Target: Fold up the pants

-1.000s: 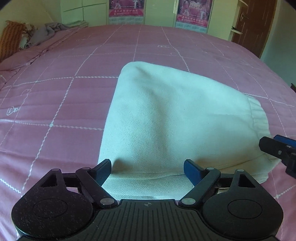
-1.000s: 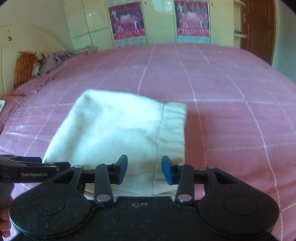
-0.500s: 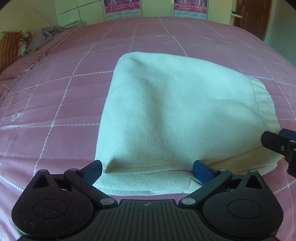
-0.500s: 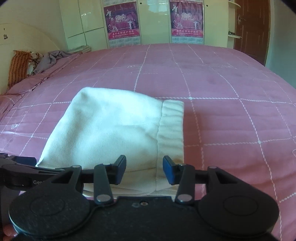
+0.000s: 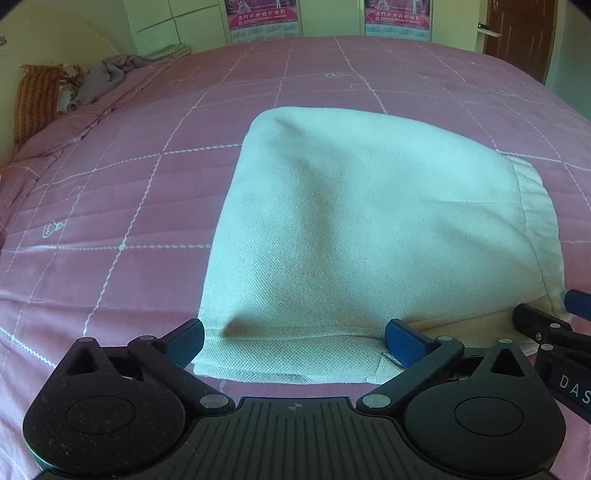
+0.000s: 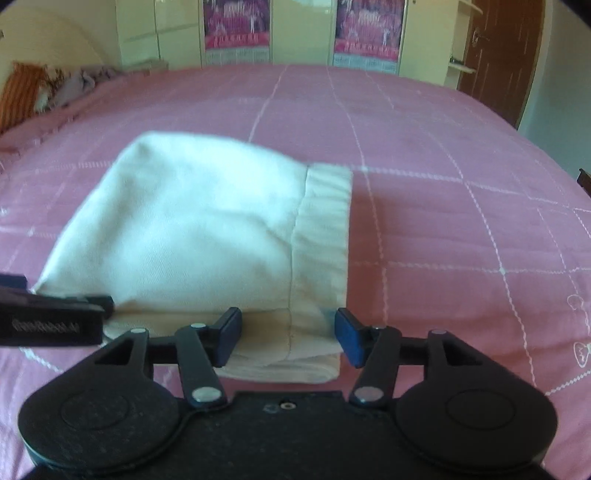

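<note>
I see the cream pants (image 5: 373, 236) folded into a compact bundle on the pink quilted bedspread (image 5: 110, 206), waistband (image 6: 325, 229) at the right and the near edge lying between my two tools. My left gripper (image 5: 295, 339) has its jaws spread wide over the near-left hem and pinches nothing, and my right gripper (image 6: 288, 332) is likewise spread at the near waistband corner; on its side I read only the letters "DAS". Far off hang two magenta posters (image 5: 397, 13) whose print I cannot read, beside a brown door (image 5: 517, 37) at the far right.
</note>
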A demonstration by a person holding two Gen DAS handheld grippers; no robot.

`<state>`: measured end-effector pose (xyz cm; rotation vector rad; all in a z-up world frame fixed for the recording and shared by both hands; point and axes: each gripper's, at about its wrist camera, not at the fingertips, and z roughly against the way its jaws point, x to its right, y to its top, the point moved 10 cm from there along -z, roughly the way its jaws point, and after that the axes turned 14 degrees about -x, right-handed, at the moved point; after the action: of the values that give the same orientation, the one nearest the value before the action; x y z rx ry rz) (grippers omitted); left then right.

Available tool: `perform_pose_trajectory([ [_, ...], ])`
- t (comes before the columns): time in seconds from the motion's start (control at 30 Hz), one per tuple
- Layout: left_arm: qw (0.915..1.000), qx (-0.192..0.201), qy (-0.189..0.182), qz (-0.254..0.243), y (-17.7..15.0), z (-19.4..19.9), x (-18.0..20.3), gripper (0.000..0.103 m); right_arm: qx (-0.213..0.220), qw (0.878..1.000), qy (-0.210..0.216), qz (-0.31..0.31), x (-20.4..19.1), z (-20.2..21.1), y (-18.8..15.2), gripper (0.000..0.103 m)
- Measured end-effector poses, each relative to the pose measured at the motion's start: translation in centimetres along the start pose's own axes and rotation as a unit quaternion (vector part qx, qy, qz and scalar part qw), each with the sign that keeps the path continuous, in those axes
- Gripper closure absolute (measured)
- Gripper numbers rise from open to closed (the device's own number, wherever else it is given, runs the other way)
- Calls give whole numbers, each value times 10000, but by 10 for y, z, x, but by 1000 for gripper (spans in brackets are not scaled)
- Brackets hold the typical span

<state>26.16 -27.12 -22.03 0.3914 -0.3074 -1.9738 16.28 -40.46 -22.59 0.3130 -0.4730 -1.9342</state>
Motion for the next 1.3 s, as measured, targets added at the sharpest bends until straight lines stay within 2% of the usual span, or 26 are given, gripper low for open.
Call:
perform_pose_trajectory([
  [0.1,9998,-31,180,22,0,6,1,0,39,9999,38,-91,3,8,0,44],
  [0.2,9998,-40,170,89,-2,16,1,0,318,9992,18,-225,8,29,0,41],
  [0.27,9998,5,196,69,-5,27,0,0,303,9988,156,-348,12,36,-5,39],
  [0.5,9982,494,309,-165,-27,89,-12,0,321,9980,411,-364,13,73,-35,38],
  [0.6,9965,705,356,-279,-46,123,-23,0,419,9962,669,-373,8,102,-51,38],
  [0.73,9932,1060,333,-349,-77,174,-36,0,721,9943,777,-135,-1,150,-77,35],
  [0.83,9909,1310,214,-203,-105,211,-49,0,1077,9908,821,57,-9,194,-98,35],
  [0.87,9904,1365,164,-127,-115,223,-55,0,1195,9894,813,106,-11,207,-104,31],
  [0.93,9894,1449,84,-20,-133,240,-64,0,1447,9863,766,185,-13,234,-119,25],
  [1.03,9867,1606,21,257,-160,261,-80,0,1738,9814,776,242,-15,264,-138,24],
  [1.17,9825,1795,157,470,-187,283,-94,0,2054,9749,854,137,-13,297,-160,22],
  [1.3,9811,1845,401,415,-203,294,-98,0,2276,9699,863,80,-13,318,-173,19],
])
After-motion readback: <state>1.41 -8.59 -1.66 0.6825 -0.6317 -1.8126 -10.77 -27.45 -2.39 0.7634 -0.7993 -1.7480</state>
